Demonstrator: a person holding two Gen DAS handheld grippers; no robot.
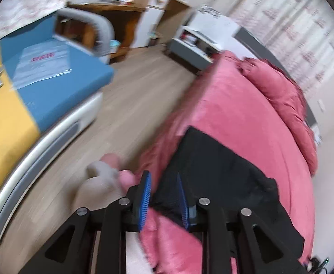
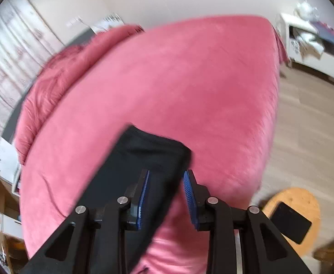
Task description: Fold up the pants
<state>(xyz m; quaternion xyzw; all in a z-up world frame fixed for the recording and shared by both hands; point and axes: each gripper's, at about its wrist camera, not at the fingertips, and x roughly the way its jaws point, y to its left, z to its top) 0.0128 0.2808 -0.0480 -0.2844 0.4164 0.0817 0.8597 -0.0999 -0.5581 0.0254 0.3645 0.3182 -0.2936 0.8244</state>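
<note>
Black pants (image 1: 212, 159) lie folded into a flat band on the pink bed cover (image 1: 235, 105), near the bed's front edge. My left gripper (image 1: 163, 174) hovers over their left end. Its blue pads (image 1: 145, 201) stand apart and the cloth shows below the gap, untouched. In the right wrist view the same pants (image 2: 148, 150) run from the lower left to a squared end. My right gripper (image 2: 167, 172) hangs above that end with its jaws open, and nothing is pinched between its pads (image 2: 190, 201). Both views are blurred.
The pink bed cover (image 2: 167, 80) fills the middle, with a bunched pink duvet (image 1: 278, 91) at its head. A blue and yellow mattress (image 1: 52, 75) lies left across the wood floor (image 1: 144, 91). A round wooden stool (image 2: 303, 196) bearing a black device (image 2: 290, 221) stands right of the bed.
</note>
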